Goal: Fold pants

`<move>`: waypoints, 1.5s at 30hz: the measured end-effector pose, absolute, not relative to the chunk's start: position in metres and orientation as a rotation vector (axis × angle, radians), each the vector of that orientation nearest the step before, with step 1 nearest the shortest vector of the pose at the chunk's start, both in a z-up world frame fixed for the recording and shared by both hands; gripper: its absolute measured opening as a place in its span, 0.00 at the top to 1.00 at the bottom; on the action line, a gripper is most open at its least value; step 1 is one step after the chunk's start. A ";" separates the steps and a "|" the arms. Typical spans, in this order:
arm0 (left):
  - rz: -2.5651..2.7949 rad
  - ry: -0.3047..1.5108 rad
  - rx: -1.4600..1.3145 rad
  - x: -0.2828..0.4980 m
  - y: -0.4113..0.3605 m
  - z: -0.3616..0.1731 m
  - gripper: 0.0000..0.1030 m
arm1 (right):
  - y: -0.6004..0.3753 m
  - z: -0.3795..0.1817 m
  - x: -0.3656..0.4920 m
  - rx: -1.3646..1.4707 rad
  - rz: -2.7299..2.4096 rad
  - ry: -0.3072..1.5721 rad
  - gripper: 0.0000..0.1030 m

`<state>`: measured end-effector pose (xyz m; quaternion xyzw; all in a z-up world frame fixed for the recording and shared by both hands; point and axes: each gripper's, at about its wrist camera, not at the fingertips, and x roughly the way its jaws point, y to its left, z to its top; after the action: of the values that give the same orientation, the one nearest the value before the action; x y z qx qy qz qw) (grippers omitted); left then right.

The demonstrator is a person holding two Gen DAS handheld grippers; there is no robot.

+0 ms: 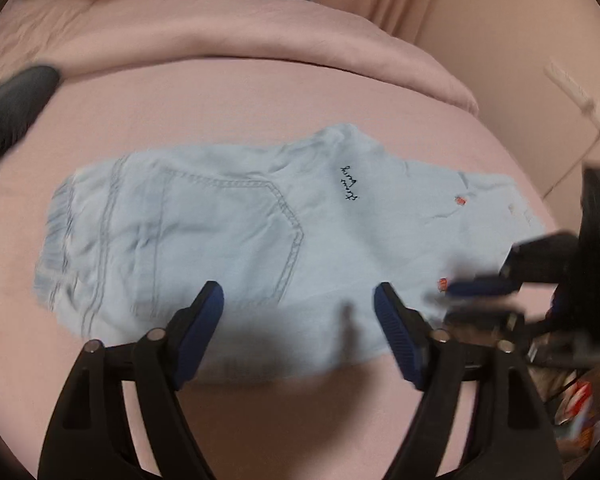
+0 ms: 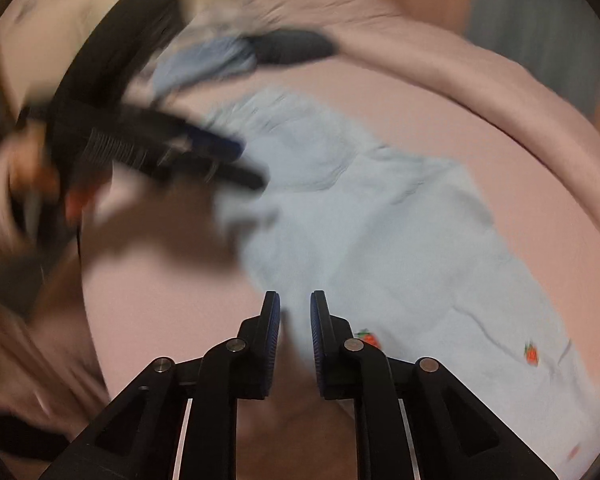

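We see a pink bed sheet [image 1: 260, 92] filling most of both views, with a rolled pink blanket [image 1: 220, 28] heaped along its far edge. On the sheet lie the pants [image 1: 220, 232], pale blue denim, spread flat across the middle of the bed and folded over so that one leg lies on the other. In the left wrist view their elastic waistband [image 1: 56, 240] points to the left, a stitched back pocket [image 1: 228, 240] faces up, and the leg runs off to the right. We read dark embroidered lettering [image 1: 350, 184] near the upper fold, though not the words. Small red strawberry motifs [image 1: 460, 200] dot the leg end.

A dark object [image 1: 16, 100] rests at the left edge of the bed; it is too blurred for us to name.

Our left gripper [image 1: 299, 300] hangs just over the near edge of the pants with its blue pads [image 1: 208, 308] set wide apart and nothing between them. Our right gripper [image 2: 295, 308] sits at the leg end, close to one strawberry, its fingers drawn nearly together with a narrow gap. We see the cloth lying beneath that gap rather than pinched in it. In the left view this gripper appears as a blurred dark shape at the right.
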<state>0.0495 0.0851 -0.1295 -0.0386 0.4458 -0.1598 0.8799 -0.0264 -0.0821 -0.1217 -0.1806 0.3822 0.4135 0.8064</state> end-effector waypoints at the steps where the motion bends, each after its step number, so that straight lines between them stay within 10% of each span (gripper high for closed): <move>1: -0.306 0.970 -0.069 0.057 0.084 -0.140 0.24 | -0.092 -0.130 -0.014 -0.348 0.815 0.858 0.87; 10: -0.216 1.048 -0.107 0.066 0.122 -0.149 0.62 | -0.306 -0.151 0.030 -0.108 0.145 0.891 0.89; 15: -0.153 1.005 -0.112 0.073 0.111 -0.124 0.21 | -0.444 -0.134 0.012 0.331 -0.113 0.839 0.74; 17: -0.230 0.974 -0.147 0.079 0.087 -0.112 0.20 | -0.476 -0.142 -0.003 0.548 -0.090 0.815 0.60; 25: -0.393 0.993 -0.222 0.152 -0.012 -0.118 0.20 | -0.480 -0.159 0.006 0.644 -0.080 0.730 0.60; 29: -0.281 1.014 -0.176 0.189 -0.025 -0.136 0.21 | -0.461 -0.148 0.018 0.524 -0.124 0.717 0.91; 37: -0.215 1.010 -0.019 0.205 -0.049 -0.159 0.01 | -0.465 -0.160 0.021 0.413 -0.180 0.841 0.95; 45: -0.316 0.963 -0.243 0.198 -0.022 -0.123 0.03 | -0.495 -0.156 0.001 0.631 -0.110 0.767 0.67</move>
<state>0.1978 -0.0222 -0.1228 -0.1162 0.4602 -0.1510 0.8672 0.0013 -0.4953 -0.1560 0.3027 0.3675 -0.0529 0.8778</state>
